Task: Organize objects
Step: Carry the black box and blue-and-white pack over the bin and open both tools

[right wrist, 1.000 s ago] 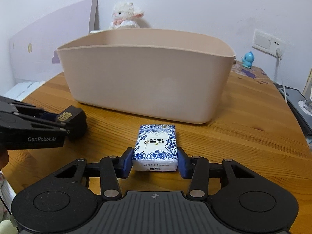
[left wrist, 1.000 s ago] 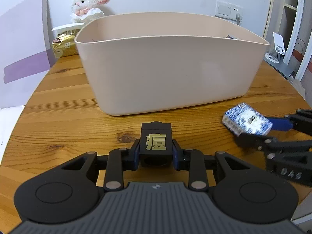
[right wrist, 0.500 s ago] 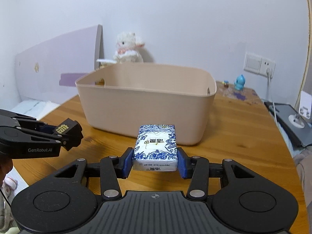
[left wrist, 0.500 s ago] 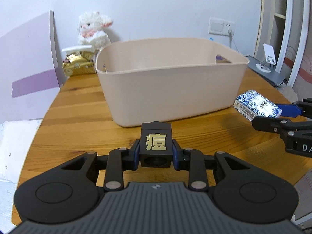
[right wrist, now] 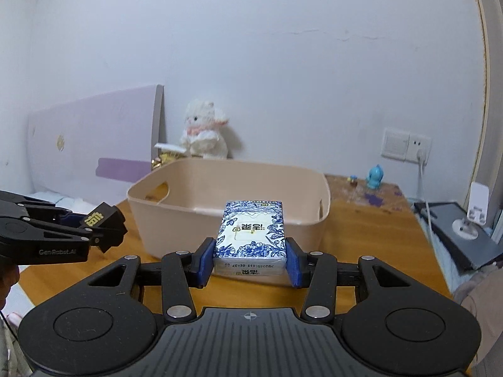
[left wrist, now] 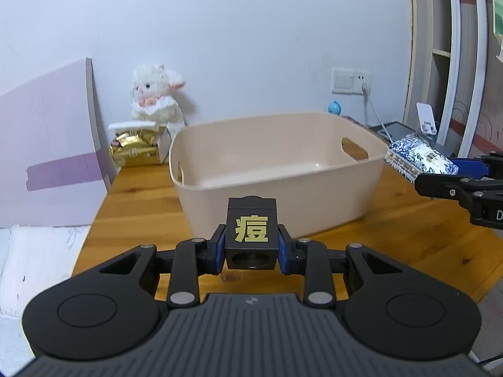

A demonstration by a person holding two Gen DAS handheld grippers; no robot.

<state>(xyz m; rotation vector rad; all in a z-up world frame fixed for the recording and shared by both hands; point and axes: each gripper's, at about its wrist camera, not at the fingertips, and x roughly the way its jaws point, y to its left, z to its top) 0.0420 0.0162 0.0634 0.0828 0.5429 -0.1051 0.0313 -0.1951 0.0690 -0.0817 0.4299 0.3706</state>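
The left tongs (left wrist: 251, 249) clamp a black cube (left wrist: 251, 232) with a gold character; the right tongs (right wrist: 250, 259) clamp a blue-and-white tissue pack (right wrist: 251, 234); both hang above the desk (left wrist: 132, 213), before the beige bin (left wrist: 276, 169); nothing blocks its open top; behind it sits a plush lamb (left wrist: 155, 97); only the right view shows a blue figurine (right wrist: 374, 177).

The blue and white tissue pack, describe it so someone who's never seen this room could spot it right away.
Start at the big beige plastic tub on the round wooden table. Just in front of its near wall, the right gripper is shut on a small soft pack held above the table. This tissue pack has a blue floral print on white, unlike the black cube with a gold character beside it.
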